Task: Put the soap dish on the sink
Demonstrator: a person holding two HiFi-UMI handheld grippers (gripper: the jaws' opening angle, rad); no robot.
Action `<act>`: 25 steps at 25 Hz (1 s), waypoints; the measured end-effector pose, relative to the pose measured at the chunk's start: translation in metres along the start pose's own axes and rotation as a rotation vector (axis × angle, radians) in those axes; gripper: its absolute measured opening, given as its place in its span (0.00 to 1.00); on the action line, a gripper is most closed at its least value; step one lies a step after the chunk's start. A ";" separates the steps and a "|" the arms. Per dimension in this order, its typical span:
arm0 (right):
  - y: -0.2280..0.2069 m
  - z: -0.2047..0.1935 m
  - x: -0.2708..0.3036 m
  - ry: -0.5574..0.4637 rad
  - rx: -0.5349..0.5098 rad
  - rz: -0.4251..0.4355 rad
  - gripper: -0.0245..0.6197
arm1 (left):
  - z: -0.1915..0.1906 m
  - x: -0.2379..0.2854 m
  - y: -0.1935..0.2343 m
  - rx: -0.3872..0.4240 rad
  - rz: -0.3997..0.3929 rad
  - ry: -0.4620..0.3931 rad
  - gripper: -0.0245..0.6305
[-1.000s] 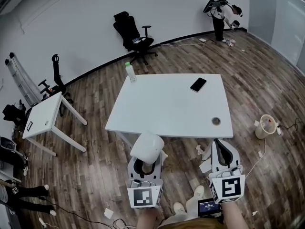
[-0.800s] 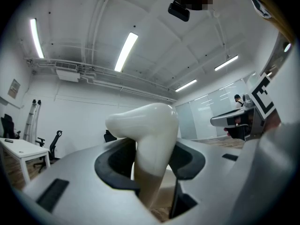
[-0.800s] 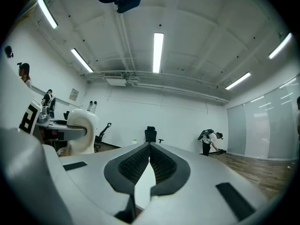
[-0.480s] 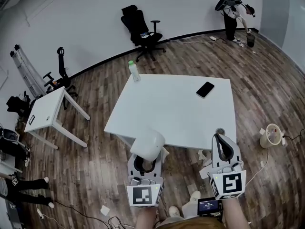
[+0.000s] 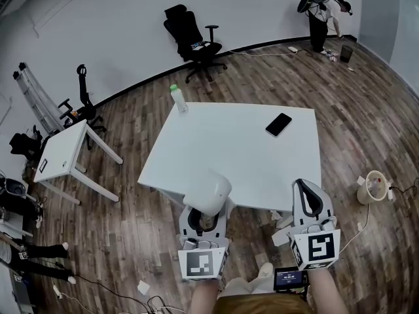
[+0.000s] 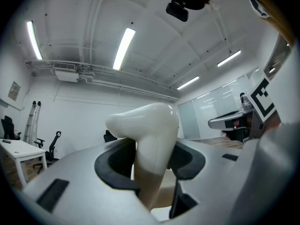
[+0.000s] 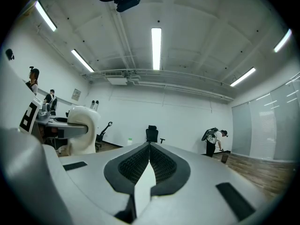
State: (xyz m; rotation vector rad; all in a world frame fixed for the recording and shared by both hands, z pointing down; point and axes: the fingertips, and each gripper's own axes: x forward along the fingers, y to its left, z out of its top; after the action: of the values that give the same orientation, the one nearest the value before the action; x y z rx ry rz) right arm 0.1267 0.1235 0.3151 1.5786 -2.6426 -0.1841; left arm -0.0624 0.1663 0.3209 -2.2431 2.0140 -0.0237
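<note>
Gripping a white soap dish [image 5: 208,192], the left gripper [image 5: 207,213] sits low in the head view at about 6 o'clock, its jaws set fairly wide with the dark pads pressed on either side of the dish. In the left gripper view the dish's lower part stands between the pads, while its rounded, glossy upper part rises past the jaw tips and bulges toward 10 o'clock. The right gripper [image 5: 308,188] is at about 5 o'clock, well apart from the left one, with its ribbed pads closed against each other and nothing between them. Both grippers point toward 12 o'clock at a white table [image 5: 229,159], and the dish overlaps the table's near edge in the head view. On the table, a bottle with a green cap [image 5: 177,99] stands at the 11 o'clock corner and a dark phone [image 5: 279,124] lies toward 1 o'clock. Beyond it a black office chair [image 5: 193,41] stands at 12 o'clock, a small white table [image 5: 62,156] at 9 o'clock, and a person [image 5: 322,15] bends over at 1 o'clock.
</note>
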 end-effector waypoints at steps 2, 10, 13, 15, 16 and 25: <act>0.000 0.000 0.002 -0.007 0.009 0.001 0.05 | -0.001 0.001 0.000 0.005 -0.007 0.010 0.32; 0.000 0.000 0.041 -0.029 0.031 0.015 0.05 | -0.006 0.036 0.024 -0.001 0.004 0.010 0.32; 0.005 0.001 0.062 -0.027 0.022 0.004 0.05 | -0.011 0.055 0.038 -0.002 -0.024 0.027 0.32; 0.009 0.002 0.076 -0.027 0.021 -0.003 0.05 | -0.008 0.068 0.045 -0.008 -0.043 0.018 0.32; 0.010 0.003 0.083 -0.027 0.023 -0.006 0.05 | -0.006 0.074 0.047 -0.012 -0.053 0.009 0.32; 0.028 -0.004 0.121 -0.010 0.053 -0.017 0.05 | -0.020 0.101 0.066 -0.027 -0.131 0.017 0.32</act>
State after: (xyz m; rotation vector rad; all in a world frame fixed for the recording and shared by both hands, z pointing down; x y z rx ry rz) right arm 0.0452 0.0297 0.3214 1.6198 -2.6642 -0.1247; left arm -0.1184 0.0572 0.3267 -2.3956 1.8838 -0.0277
